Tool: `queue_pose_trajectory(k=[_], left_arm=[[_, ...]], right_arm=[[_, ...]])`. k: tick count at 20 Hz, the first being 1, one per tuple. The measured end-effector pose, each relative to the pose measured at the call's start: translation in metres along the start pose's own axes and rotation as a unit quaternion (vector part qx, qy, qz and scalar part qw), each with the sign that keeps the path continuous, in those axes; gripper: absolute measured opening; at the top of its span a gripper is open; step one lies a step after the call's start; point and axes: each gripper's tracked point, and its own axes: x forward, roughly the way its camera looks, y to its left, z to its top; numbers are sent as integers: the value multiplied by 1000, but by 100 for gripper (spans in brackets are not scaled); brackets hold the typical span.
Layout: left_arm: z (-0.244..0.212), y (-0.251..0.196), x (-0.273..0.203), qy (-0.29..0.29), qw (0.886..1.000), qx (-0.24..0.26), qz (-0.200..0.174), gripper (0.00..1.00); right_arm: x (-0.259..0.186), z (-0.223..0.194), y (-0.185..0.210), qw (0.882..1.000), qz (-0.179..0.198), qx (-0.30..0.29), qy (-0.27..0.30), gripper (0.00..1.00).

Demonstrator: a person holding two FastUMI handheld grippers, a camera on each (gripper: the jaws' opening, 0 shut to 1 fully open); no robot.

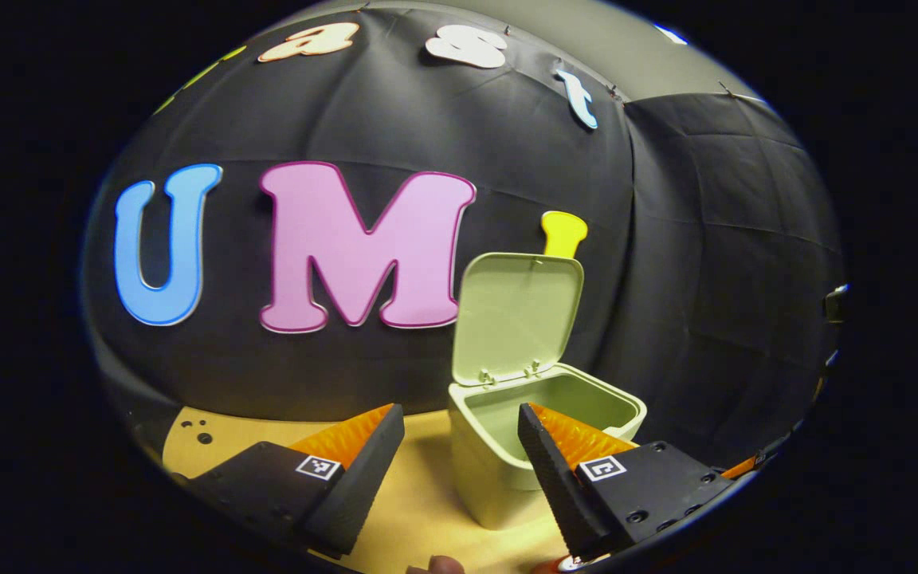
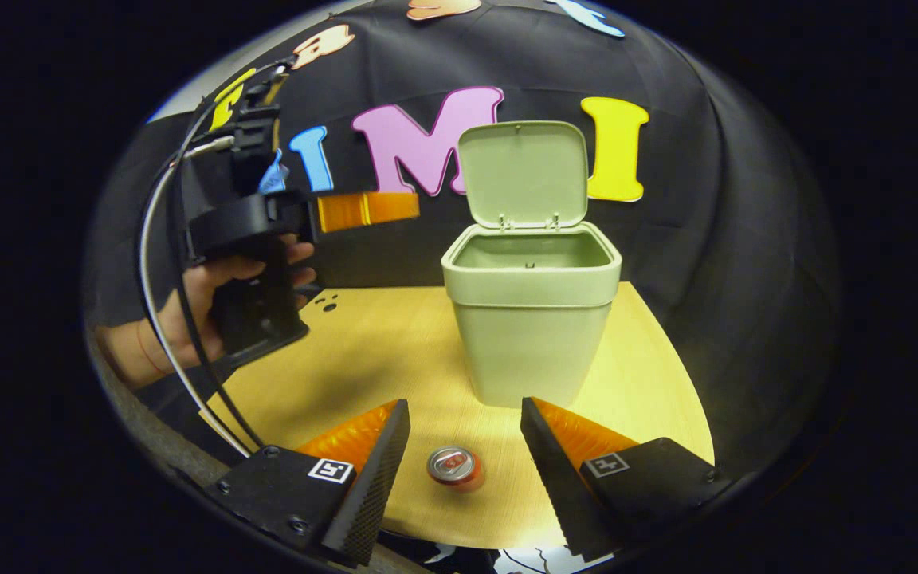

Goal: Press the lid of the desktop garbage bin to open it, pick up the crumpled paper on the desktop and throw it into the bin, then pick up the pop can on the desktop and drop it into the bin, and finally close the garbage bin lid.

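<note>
One wooden tabletop (image 2: 395,351), black-draped booth.

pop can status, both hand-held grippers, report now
Left hand-held gripper open, raised beside the bin. Right hand-held gripper open above the pop can, which stands upright on the table. Bin lid up. Nothing in the way.

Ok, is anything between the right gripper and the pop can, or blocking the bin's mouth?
Nothing visible. The pop can stands upright on the bare desktop, framed between the open right gripper fingers. Beyond it, the garbage bin has its lid raised and mouth clear. The left gripper hangs off to the side.
</note>
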Motion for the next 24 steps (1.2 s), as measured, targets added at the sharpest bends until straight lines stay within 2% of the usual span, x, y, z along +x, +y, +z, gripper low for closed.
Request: queue_pose_trajectory(k=[7,12,20,24], left_arm=[[-9,37,-61,6,998,-17,56,93],[-31,66,-104,20,994,-39,98,93],[-62,116,-143,49,985,-46,156,93],[-68,129,-150,55,982,-50,171,93]], right_arm=[[23,-43,16,997,28,-26,72,89],[40,-67,14,992,30,-54,110,89],[64,-107,17,982,42,-66,170,89],[73,-122,15,977,43,-77,194,89]])
